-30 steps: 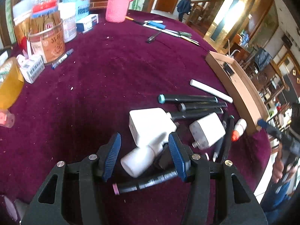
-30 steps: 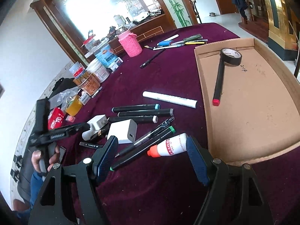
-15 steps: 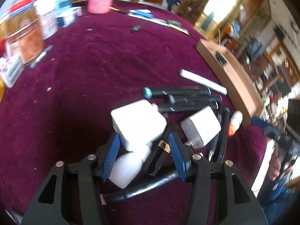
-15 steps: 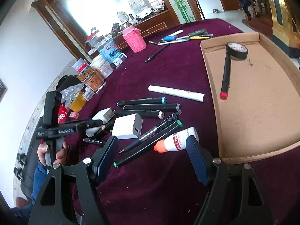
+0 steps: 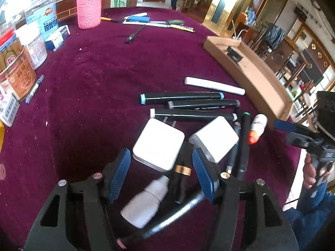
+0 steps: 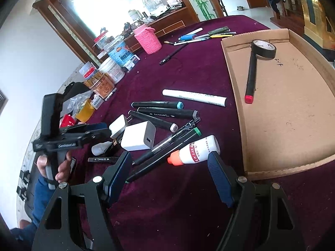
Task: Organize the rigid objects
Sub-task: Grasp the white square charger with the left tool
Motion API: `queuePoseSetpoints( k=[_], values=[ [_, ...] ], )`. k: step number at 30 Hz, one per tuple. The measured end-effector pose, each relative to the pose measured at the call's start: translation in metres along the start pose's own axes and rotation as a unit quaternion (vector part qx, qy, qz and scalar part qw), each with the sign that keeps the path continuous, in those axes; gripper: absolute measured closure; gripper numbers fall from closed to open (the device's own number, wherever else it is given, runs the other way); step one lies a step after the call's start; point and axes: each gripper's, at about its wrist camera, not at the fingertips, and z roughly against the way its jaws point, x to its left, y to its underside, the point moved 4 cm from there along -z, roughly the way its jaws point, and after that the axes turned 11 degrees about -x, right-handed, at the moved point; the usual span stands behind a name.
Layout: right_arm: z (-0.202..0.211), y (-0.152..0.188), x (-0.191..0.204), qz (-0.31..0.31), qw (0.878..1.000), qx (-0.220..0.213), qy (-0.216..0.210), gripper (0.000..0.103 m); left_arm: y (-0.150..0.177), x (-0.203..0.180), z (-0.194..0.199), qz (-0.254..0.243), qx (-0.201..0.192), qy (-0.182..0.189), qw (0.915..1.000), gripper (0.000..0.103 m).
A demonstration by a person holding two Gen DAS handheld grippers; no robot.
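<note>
My left gripper (image 5: 161,174) hovers over a pile on the purple cloth, its jaws opening. Between its fingers lie the near edge of a white charger (image 5: 159,144), a small white bottle (image 5: 144,205), a black gold-banded piece (image 5: 182,170) and a black marker (image 5: 178,213); the pads press on none of them. A second white charger (image 5: 215,139) lies just to the right. My right gripper (image 6: 169,177) stands open just short of a white glue bottle (image 6: 199,149) with an orange cap. The cardboard tray (image 6: 293,125) holds a black tape roll (image 6: 263,49) and a red-capped marker (image 6: 251,77).
Several black markers (image 6: 165,113) and a white marker (image 6: 194,95) lie side by side beyond the pile. A pink knitted cup (image 5: 89,10), jars (image 5: 16,67) and boxes stand along the far left edge. More pens (image 5: 157,23) lie at the back. A person's hand (image 6: 54,167) holds the left gripper.
The left view has rolled and shifted; the white charger now sits farther forward, and the left pads stand a little wider apart. The right gripper has barely moved.
</note>
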Motion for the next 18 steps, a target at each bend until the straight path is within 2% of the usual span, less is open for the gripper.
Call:
queuePoseSetpoints(
  k=[2, 4, 5, 8, 10, 11, 14, 16, 18],
  values=[
    [0.001, 0.000, -0.002, 0.000, 1.000, 0.000, 0.002, 0.033, 0.000, -0.001, -0.011, -0.013, 0.014, -0.012, 0.9998, 0.043],
    [0.001, 0.000, -0.003, -0.001, 1.000, 0.001, 0.005, 0.033, 0.001, -0.007, -0.020, -0.025, 0.025, -0.006, 0.9994, 0.043],
    [0.001, 0.000, -0.005, -0.002, 1.000, 0.001, 0.007, 0.033, 0.002, -0.009, -0.022, -0.029, 0.025, -0.005, 0.9992, 0.038],
    [0.000, 0.000, -0.011, -0.012, 1.000, 0.002, 0.012, 0.033, -0.003, -0.013, -0.027, -0.032, 0.010, -0.020, 0.9992, 0.038],
    [-0.003, -0.001, -0.015, -0.017, 1.000, 0.005, 0.018, 0.033, -0.005, -0.008, -0.027, -0.010, 0.001, -0.035, 0.9993, 0.041],
    [-0.005, -0.003, -0.016, -0.017, 1.000, 0.005, 0.019, 0.033, -0.007, -0.005, -0.028, 0.000, -0.003, -0.043, 0.9991, 0.050],
    [-0.012, -0.010, -0.017, -0.010, 1.000, 0.011, 0.024, 0.033, -0.004, 0.004, -0.022, 0.036, -0.010, -0.075, 0.9965, 0.056],
    [-0.019, -0.016, -0.017, -0.006, 0.999, 0.018, 0.030, 0.033, 0.002, 0.010, -0.015, 0.058, -0.013, -0.106, 0.9925, 0.057],
    [-0.026, -0.021, -0.015, 0.008, 0.999, 0.024, 0.047, 0.033, 0.005, 0.014, -0.011, 0.076, -0.016, -0.117, 0.9901, 0.056]
  ],
)
